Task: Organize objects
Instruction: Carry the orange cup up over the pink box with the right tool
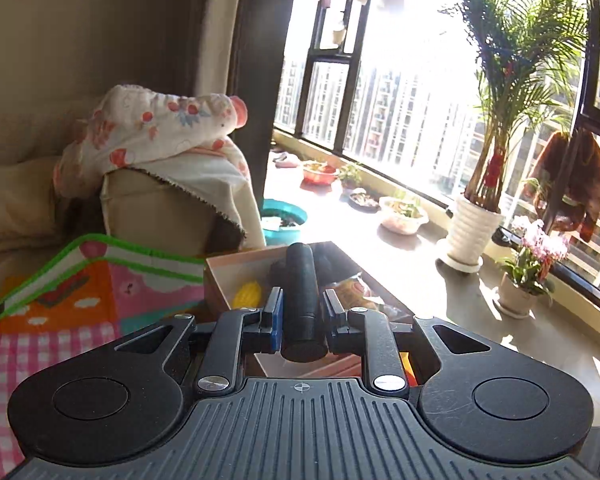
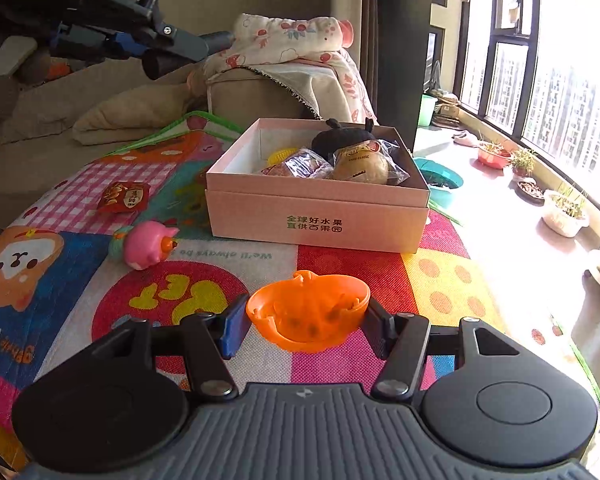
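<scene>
My left gripper (image 1: 302, 312) is shut on a black cylinder (image 1: 302, 296) that points forward, held in the air above the near side of the pink cardboard box (image 1: 220, 276). The right wrist view shows that same left gripper (image 2: 156, 50) high at the upper left with the black cylinder (image 2: 160, 65). My right gripper (image 2: 306, 322) is shut on an orange pumpkin-shaped bowl (image 2: 308, 312), low over the colourful mat (image 2: 100, 280) in front of the pink box (image 2: 316, 216). The box holds a black plush, wrapped snacks and a yellow toy.
A pink pig toy (image 2: 146, 246) and a red snack packet (image 2: 125, 197) lie on the mat left of the box. A sofa with a floral cloth (image 2: 292, 48) stands behind. Plant pots (image 1: 470, 232) and bowls line the sunny windowsill at the right.
</scene>
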A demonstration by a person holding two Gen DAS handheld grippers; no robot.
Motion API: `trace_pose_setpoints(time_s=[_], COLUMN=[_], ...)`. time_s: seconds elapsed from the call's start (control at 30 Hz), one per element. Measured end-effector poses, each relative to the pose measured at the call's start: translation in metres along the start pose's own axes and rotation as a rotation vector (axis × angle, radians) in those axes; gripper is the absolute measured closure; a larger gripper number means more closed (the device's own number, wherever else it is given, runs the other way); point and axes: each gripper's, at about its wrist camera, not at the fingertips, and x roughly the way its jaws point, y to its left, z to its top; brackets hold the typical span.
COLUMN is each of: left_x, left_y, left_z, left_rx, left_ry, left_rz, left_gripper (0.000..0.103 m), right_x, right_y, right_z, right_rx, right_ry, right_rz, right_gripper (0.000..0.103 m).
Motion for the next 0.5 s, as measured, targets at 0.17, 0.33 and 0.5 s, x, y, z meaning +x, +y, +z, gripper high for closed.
trace_pose_setpoints(time_s=[0.17, 0.33, 0.5], left_x=[0.068, 0.071, 0.032], left_y=[0.009, 0.023, 0.047], left_z=[-0.002, -0.021, -0.044], left_rx=[-0.083, -0.092, -0.077], left_ry=[0.024, 0.008, 0.016], left_rz=[0.002, 0.038, 0.041], left_gripper=[0.079, 0.079, 0.079], right_x=[0.01, 0.021, 0.033], right_y=[-0.014, -0.02, -0.015], right_z=[0.002, 0.004, 0.011], right_rx=[0.026, 0.038, 0.03], right_ry=[0.026, 0.053, 0.073], right_rz=[-0.043, -0.058, -0.035], right_gripper=[0.044, 0.044, 0.044])
